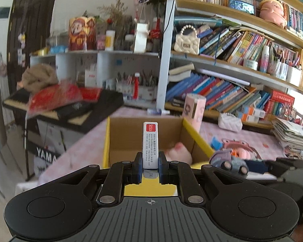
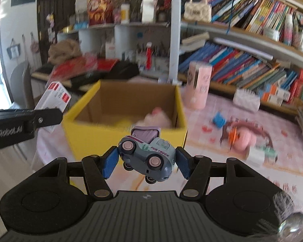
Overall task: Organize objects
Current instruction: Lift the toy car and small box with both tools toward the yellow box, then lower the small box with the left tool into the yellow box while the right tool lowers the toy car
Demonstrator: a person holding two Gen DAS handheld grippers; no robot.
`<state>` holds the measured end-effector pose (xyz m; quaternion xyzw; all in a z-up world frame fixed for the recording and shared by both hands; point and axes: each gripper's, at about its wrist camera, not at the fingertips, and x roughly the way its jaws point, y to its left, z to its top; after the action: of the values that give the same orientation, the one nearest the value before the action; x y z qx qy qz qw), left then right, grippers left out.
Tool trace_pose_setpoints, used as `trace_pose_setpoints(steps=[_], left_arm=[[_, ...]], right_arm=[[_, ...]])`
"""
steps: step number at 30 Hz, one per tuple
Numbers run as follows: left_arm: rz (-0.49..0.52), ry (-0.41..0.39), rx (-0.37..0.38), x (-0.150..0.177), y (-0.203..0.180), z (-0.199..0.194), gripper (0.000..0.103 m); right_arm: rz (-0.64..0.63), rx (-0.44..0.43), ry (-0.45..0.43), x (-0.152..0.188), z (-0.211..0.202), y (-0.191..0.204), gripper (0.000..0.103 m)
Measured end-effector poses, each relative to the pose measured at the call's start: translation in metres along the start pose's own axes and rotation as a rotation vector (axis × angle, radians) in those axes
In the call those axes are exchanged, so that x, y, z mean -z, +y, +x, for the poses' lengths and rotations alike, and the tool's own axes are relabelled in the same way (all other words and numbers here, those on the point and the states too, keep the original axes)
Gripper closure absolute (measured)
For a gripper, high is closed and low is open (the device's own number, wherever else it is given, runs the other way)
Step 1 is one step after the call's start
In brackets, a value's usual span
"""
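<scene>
Left gripper (image 1: 149, 168) clamps a white carton (image 1: 150, 145); right gripper (image 2: 147, 162) grips a toy truck (image 2: 149, 155).
Yellow cardboard box (image 2: 86, 109) holds a pink plush (image 2: 157, 118).

pink plush (image 2: 157, 117) in box (image 2: 123, 129) blurred, table toys (image 2: 242, 135) smeared

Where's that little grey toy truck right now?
The toy truck is pinched between the right gripper fingers, lifted off the pink tablecloth just in front of the yellow cardboard box; the left wrist view shows it right of that box.
</scene>
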<state>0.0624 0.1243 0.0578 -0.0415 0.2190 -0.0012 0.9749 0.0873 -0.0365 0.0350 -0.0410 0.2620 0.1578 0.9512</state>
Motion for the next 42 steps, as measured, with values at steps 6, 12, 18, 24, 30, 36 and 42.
trace_pose_setpoints(steps=[6, 12, 18, 24, 30, 36, 42], left_arm=[[-0.017, 0.018, -0.038, -0.014, -0.003, 0.042, 0.09], [-0.002, 0.06, -0.075, -0.016, -0.009, 0.083, 0.09], [0.015, 0.12, -0.106, -0.013, -0.016, 0.114, 0.09], [0.041, 0.188, -0.148, -0.009, -0.019, 0.138, 0.09], [0.041, 0.251, -0.165, -0.003, -0.02, 0.156, 0.09], [0.036, 0.308, -0.186, 0.001, -0.02, 0.169, 0.09], [0.048, 0.321, -0.209, 0.002, -0.022, 0.175, 0.09]], right_arm=[[-0.004, -0.002, -0.064, -0.037, 0.028, -0.018, 0.044], [-0.018, -0.039, -0.061, -0.059, 0.068, -0.033, 0.044], [-0.036, -0.081, -0.042, -0.067, 0.098, -0.04, 0.044], [-0.04, -0.117, -0.023, -0.073, 0.123, -0.045, 0.044], [-0.061, -0.159, 0.005, -0.077, 0.147, -0.045, 0.044], [-0.079, -0.201, 0.044, -0.077, 0.164, -0.043, 0.044], [-0.089, -0.226, 0.076, -0.076, 0.177, -0.043, 0.044]])
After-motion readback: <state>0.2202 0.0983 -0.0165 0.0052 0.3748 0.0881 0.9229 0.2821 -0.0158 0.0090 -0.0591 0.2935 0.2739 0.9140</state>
